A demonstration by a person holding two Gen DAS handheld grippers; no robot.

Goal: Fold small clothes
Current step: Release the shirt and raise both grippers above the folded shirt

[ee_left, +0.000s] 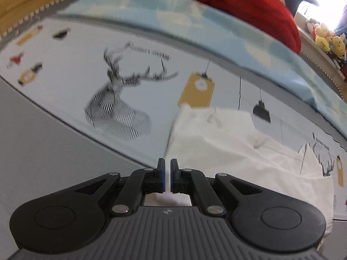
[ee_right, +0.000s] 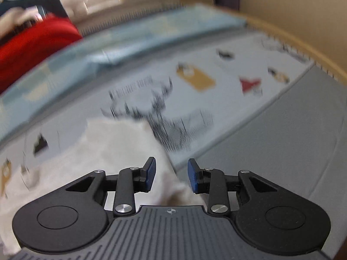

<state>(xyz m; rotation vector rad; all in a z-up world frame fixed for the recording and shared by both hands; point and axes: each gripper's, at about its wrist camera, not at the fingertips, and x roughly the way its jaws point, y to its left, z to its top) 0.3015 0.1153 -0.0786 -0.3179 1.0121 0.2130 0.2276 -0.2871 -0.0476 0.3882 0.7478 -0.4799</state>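
A small white garment (ee_left: pixel 234 151) lies on a printed mat with a deer drawing (ee_left: pixel 117 99). My left gripper (ee_left: pixel 167 168) is shut on the garment's left edge, the cloth pinched between the blue pads. In the right wrist view, which is blurred, the white garment (ee_right: pixel 104 151) lies under and to the left of my right gripper (ee_right: pixel 171 169). That gripper is open, with a fold of cloth between its jaws and not pinched.
A light blue blanket (ee_left: pixel 195 26) lies along the far side of the mat, with a red folded cloth (ee_left: pixel 249 6) behind it. Grey floor mat (ee_right: pixel 282 151) borders the printed mat. Plush toys (ee_left: pixel 327 41) sit at the far right.
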